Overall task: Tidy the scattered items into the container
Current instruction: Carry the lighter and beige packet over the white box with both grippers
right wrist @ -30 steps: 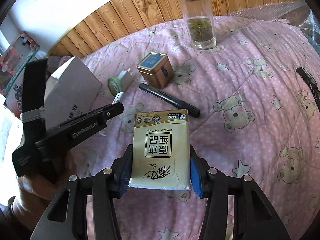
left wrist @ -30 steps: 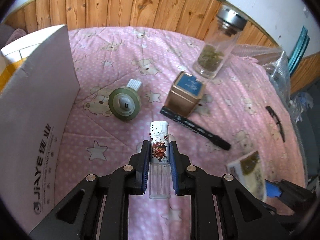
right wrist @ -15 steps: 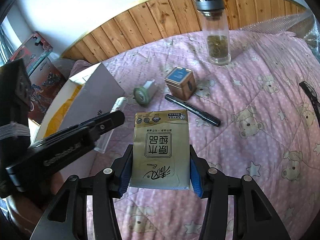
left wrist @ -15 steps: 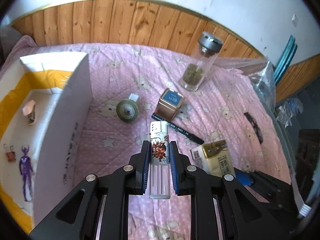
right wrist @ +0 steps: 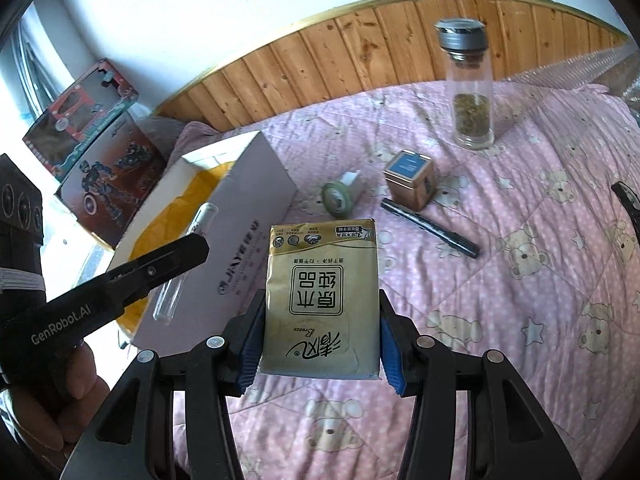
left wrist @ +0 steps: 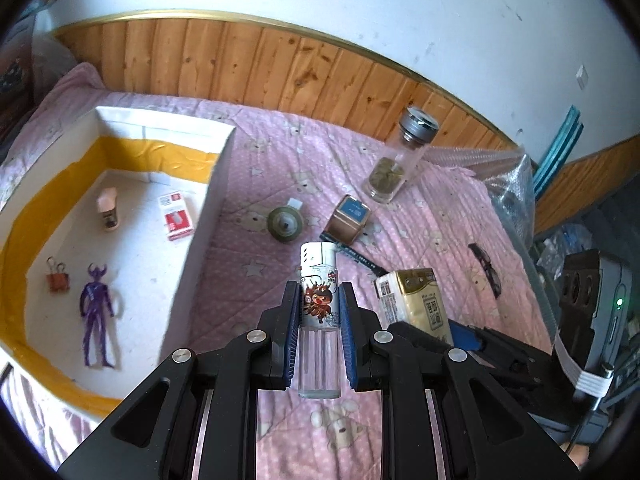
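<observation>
My left gripper point(left wrist: 319, 316) is shut on a clear lighter point(left wrist: 319, 300) with a cartoon print and holds it above the pink bedspread, just right of the white box point(left wrist: 208, 196). My right gripper point(right wrist: 320, 320) is shut on a gold tissue pack point(right wrist: 322, 296), also lifted; the pack shows in the left wrist view point(left wrist: 416, 304). The box point(right wrist: 256, 216) has a yellow lining and holds a purple figure point(left wrist: 95, 316), a binder clip point(left wrist: 57, 280), a red-white card box point(left wrist: 176, 220) and a small bottle point(left wrist: 107, 208).
On the bedspread lie a green tape roll point(left wrist: 285, 224), a brown tin point(left wrist: 351, 218), a black marker point(right wrist: 430, 228) and a glass tea bottle point(left wrist: 398, 160). Black glasses point(left wrist: 486, 268) lie at the right. Toy boxes point(right wrist: 92, 152) stand beyond the box. Wooden wall panelling runs behind.
Both grippers have risen and pulled back with their items. The left one has swung leftwards, so the inside of the box has come into view.
</observation>
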The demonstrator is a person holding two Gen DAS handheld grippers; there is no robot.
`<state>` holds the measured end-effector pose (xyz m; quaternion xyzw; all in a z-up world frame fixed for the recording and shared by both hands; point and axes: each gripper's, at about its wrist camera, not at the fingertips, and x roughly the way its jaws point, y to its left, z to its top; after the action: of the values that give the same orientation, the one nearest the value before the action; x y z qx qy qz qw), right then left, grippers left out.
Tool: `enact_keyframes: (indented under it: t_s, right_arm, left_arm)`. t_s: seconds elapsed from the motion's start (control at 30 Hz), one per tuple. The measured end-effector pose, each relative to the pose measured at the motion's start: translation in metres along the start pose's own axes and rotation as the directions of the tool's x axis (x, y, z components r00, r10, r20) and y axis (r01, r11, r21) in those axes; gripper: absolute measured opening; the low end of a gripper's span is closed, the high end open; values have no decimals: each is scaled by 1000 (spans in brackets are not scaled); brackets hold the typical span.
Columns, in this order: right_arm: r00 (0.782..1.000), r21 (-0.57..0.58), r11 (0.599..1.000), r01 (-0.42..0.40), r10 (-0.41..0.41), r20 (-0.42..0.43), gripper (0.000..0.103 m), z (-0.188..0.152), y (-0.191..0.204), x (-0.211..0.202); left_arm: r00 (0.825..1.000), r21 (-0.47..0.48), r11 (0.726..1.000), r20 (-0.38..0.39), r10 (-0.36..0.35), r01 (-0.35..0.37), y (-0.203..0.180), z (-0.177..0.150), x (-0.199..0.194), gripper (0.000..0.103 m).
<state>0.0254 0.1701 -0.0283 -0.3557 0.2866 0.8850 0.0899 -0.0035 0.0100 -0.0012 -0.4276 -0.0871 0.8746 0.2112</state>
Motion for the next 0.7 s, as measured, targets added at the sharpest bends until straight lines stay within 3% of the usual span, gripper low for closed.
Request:
enact_keyframes:
  t_s: [0.7]
  right_arm:
    - [990,-189,976,-110,124,68,51,-15,84,-32]
  left_arm:
    - [996,-88,996,86,14,-7,50,-9,-62,19]
